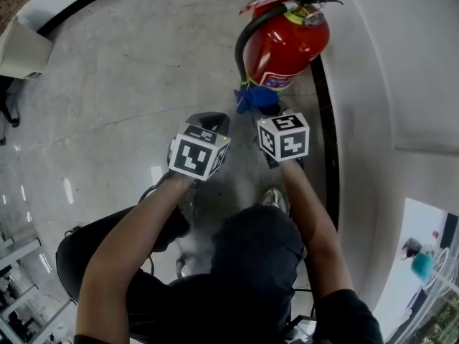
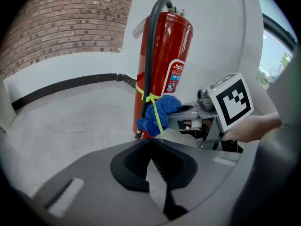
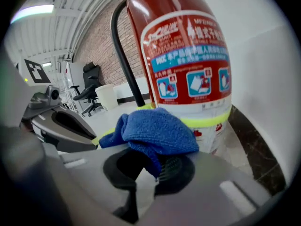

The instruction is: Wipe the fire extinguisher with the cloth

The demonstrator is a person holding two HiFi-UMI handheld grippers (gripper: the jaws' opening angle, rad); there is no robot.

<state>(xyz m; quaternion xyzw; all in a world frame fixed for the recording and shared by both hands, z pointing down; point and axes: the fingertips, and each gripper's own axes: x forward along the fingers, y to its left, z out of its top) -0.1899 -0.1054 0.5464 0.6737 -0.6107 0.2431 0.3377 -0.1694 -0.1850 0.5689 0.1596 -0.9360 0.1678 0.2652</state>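
Left gripper (image 2: pixel 151 145): grey plastic shell with black ribbed pads; jaws closed together with nothing between them; it sits just left of the right gripper, short of the extinguisher
Right gripper (image 3: pixel 155 171): same grey shell; jaws narrow, clamped on a fold of the cloth; its tip is at the cylinder's lower part
Cloth (image 3: pixel 151 130): blue nubbly microfibre, bunched into a soft lump; 1 fold runs down between the right jaws, and the rest bulges over them against the extinguisher's lower body, at the band
Extinguisher (image 1: pixel 287 45): glossy red metal cylinder with a rounded shoulder, upright on the floor beside the wall, black lever on top
Hose (image 2: pixel 149 55): black rubber, arcs from the top and runs down the side
Label (image 3: pixel 188 55): white, red and blue wrap with 3 small picture panels
Band (image 3: pixel 211 120): yellow-green, rings the body under the label
Cubes (image 1: pixel 199 155): 2, white with black square markers, 1 on each gripper
Floor (image 1: pixel 122 70): pale polished stone with a sheen
Wall (image 1: pixel 401 63): smooth, white, curved, with a dark strip at its foot
Brick (image 2: pixel 66 22): rough reddish courses further back
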